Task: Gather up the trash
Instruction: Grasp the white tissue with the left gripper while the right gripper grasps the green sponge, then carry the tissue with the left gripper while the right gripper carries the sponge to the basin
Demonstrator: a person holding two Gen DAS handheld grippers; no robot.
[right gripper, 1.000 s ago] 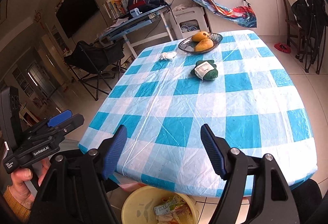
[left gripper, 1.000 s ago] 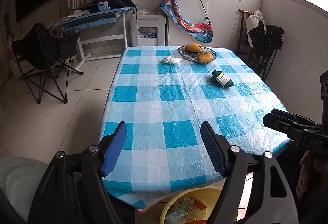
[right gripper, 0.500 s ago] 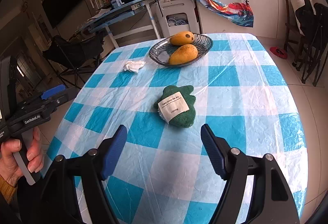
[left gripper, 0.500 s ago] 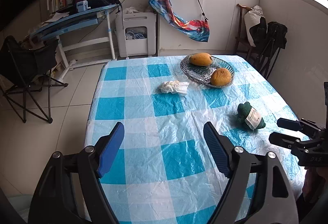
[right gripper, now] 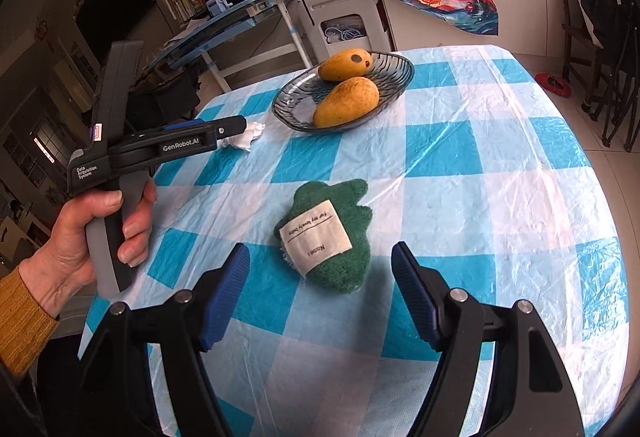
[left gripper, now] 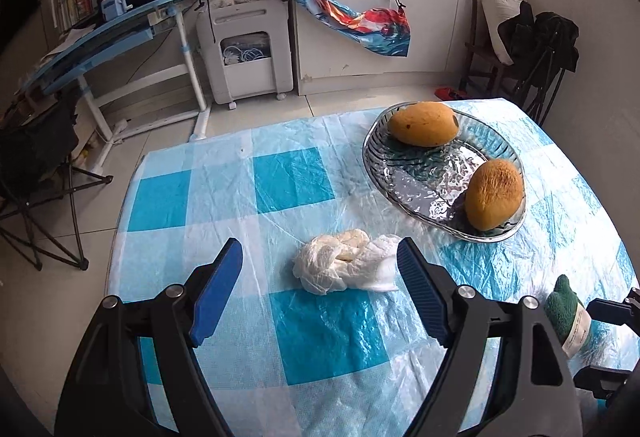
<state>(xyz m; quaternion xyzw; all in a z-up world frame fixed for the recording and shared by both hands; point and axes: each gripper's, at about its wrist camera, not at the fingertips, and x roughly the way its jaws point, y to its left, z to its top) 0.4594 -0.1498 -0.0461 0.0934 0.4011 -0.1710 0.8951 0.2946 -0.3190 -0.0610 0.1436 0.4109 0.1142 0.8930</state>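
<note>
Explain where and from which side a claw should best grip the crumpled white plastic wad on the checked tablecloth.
Probably across the crumpled white plastic wad at its bulging knotted left end, coming down from above and the near side. It lies flat, elongated left to right, clear of the glass dish, so the fingers can straddle it.

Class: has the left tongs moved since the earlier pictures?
Yes. The left tongs have advanced across the checked tablecloth, now framing the crumpled white wrapper.

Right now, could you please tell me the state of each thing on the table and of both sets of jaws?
Left gripper: jaws open, empty.
Right gripper: jaws open, empty.
White wad: crumpled, lying loose.
Green sponge: flat, labelled side up.
Glass dish: upright, holding two mangoes.
</note>
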